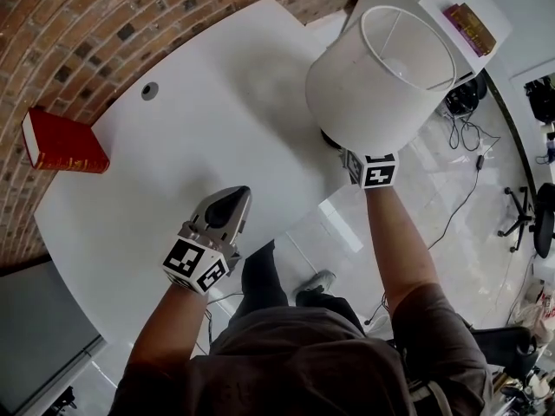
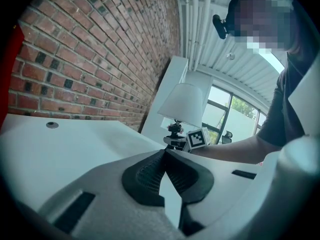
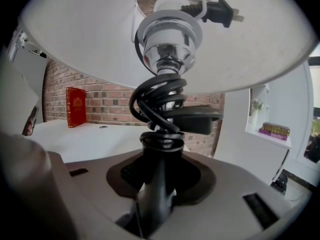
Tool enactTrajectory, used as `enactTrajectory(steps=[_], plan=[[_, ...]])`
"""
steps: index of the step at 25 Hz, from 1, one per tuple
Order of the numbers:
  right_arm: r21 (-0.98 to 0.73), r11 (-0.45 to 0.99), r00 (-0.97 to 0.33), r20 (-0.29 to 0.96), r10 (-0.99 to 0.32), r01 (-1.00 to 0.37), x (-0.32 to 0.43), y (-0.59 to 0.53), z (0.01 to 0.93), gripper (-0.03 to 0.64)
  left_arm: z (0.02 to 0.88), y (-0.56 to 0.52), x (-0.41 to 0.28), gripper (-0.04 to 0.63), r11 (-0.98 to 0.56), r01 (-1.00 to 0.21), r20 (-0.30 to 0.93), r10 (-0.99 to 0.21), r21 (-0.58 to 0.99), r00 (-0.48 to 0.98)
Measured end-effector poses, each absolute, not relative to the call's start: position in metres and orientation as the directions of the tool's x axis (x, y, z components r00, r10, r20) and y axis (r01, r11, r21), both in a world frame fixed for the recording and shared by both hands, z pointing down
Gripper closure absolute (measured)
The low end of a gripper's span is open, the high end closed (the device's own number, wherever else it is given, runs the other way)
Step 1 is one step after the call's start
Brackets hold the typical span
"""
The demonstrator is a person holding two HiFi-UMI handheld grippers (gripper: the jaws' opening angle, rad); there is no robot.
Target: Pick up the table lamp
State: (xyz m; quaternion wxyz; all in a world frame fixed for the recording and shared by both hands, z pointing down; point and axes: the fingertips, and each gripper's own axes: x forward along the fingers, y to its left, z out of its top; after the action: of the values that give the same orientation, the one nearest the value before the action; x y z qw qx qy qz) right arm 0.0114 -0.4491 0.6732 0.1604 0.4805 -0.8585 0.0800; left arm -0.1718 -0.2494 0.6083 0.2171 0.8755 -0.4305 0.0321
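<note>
Jaws of the right gripper (image 3: 152,194) clamp the stem of the table lamp (image 3: 160,49) at the edge of the table (image 1: 217,120); left gripper (image 2: 164,156) jaws meet, empty. Only the right gripper view shows its coiled cord (image 3: 155,101).

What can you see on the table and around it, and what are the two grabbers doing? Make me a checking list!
Surface: white table with a small round hole.
Job's things: table lamp, upright near the table's right end.
Clutter: red book by the brick wall.
Grippers: right gripper shut on the lamp's stem; left gripper shut, empty, over the table.
Cables: black cord wound round the stem, plug under the shade; more cables on the floor.
Surroundings: brick wall, shelf with books, office chair.
</note>
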Motion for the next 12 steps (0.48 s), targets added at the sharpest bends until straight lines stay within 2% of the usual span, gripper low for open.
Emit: enactTrajectory(steps=[6, 12], plan=[[0.051, 0.55, -0.5, 0.351, -0.792, -0.834, 0.013, -0.442, 0.658, 0.5, 0.597, -0.253, -0.161, 0.594, -0.556, -0.757, 0.231, -0.731, 0.345, 0.642], [0.004, 0.548, -0.519, 0.312, -0.795, -0.837, 0.023, -0.437, 0.633, 0.5, 0.579, -0.261, -0.146, 0.594, -0.587, -0.741, 0.211, -0.719, 0.326, 0.662]])
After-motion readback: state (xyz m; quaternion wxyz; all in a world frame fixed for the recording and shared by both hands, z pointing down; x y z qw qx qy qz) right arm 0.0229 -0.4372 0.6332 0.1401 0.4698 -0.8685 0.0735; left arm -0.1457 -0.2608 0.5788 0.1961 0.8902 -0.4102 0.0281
